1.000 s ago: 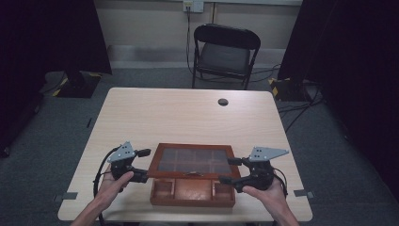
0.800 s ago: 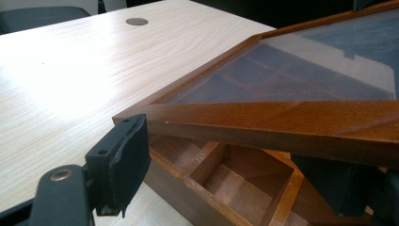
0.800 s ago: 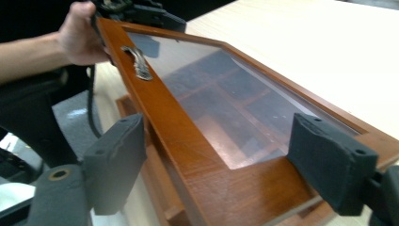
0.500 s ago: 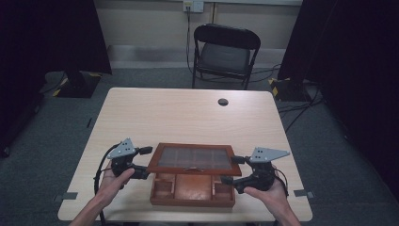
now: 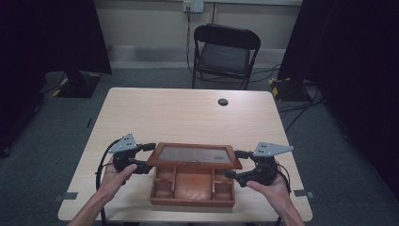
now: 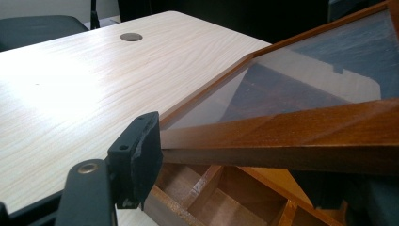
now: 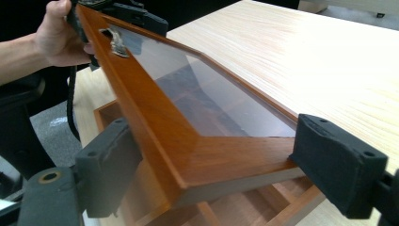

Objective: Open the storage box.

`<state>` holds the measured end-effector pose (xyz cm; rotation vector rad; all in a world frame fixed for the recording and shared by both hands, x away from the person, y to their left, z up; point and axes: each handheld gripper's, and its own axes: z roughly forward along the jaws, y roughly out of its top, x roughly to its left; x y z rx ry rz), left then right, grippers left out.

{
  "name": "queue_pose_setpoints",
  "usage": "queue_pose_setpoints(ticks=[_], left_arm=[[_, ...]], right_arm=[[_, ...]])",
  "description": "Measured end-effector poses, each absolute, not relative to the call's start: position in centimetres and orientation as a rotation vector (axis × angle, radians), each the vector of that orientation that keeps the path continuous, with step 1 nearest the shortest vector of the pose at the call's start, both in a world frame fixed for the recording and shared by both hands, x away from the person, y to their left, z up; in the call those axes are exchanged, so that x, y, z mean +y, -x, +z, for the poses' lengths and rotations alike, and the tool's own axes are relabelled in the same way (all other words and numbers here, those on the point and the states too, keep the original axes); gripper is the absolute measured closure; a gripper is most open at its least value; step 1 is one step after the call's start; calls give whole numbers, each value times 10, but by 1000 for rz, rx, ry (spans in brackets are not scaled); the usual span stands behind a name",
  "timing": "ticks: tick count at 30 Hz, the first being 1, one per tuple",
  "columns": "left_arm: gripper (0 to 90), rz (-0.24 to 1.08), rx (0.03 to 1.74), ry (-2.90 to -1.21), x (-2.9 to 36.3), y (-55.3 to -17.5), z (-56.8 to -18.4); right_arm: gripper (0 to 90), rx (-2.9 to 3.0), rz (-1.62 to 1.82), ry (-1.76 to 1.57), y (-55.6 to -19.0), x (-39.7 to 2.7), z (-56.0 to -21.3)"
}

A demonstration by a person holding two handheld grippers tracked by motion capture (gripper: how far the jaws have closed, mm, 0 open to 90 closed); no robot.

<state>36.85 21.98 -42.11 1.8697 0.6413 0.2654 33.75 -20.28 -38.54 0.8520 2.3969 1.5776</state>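
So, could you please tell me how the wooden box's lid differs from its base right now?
The lid frames a glass pane; the base is all wood, split into open compartments. The lid is raised and tilted, while the base lies flat on the table. The lid looks thin, the base deeper. Both are the same reddish-brown wood.

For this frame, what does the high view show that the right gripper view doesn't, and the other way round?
High view: the chair behind the table and the round cable port in the tabletop. Right gripper view: the right tongs up close, with their two pads against the corner frame of the lid; their jaws have just been opening slightly. Both: the raised glass lid, the open wooden box under it, the table and the person's left hand.
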Motion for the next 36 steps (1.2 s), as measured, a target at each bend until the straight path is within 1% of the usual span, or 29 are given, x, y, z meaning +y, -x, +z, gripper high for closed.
queue_pose_setpoints(ticks=[5, 6, 9, 12, 14, 20, 21, 22, 23, 25, 28, 30, 35, 36], left_arm=[[330, 244, 647, -1837, 220, -373, -419], [330, 244, 644, -1839, 220, -374, -419], [331, 246, 642, -1847, 219, -375, -419], [357, 242, 646, -1850, 219, -377, -417], [366, 239, 637, -1856, 219, -380, -414], [378, 227, 641, -1841, 215, -387, -414], [378, 228, 642, -1836, 215, -388, -414], [377, 227, 649, -1830, 215, -389, -414], [353, 240, 650, -1833, 215, -390, -413], [338, 240, 658, -1836, 213, -392, -411], [340, 244, 649, -1848, 211, -396, -410], [359, 242, 651, -1842, 210, -398, -410], [367, 219, 675, -1813, 209, -402, -411], [383, 218, 682, -1801, 209, -404, -412]], right_arm=[[172, 2377, 1578, -872, -346, -204, -386], [199, 2380, 1583, -877, -350, -204, -388], [220, 2388, 1578, -880, -354, -202, -389], [219, 2389, 1599, -887, -359, -200, -391], [269, 2374, 1591, -877, -360, -199, -390], [317, 2344, 1609, -906, -369, -203, -388], [339, 2343, 1615, -905, -370, -203, -388], [349, 2343, 1618, -905, -372, -204, -388], [368, 2347, 1623, -914, -375, -204, -389], [371, 2349, 1625, -921, -377, -204, -390], [389, 2348, 1620, -933, -382, -204, -391], [401, 2342, 1633, -946, -386, -205, -391], [418, 2331, 1633, -953, -390, -204, -390], [424, 2321, 1639, -957, -392, -204, -390]])
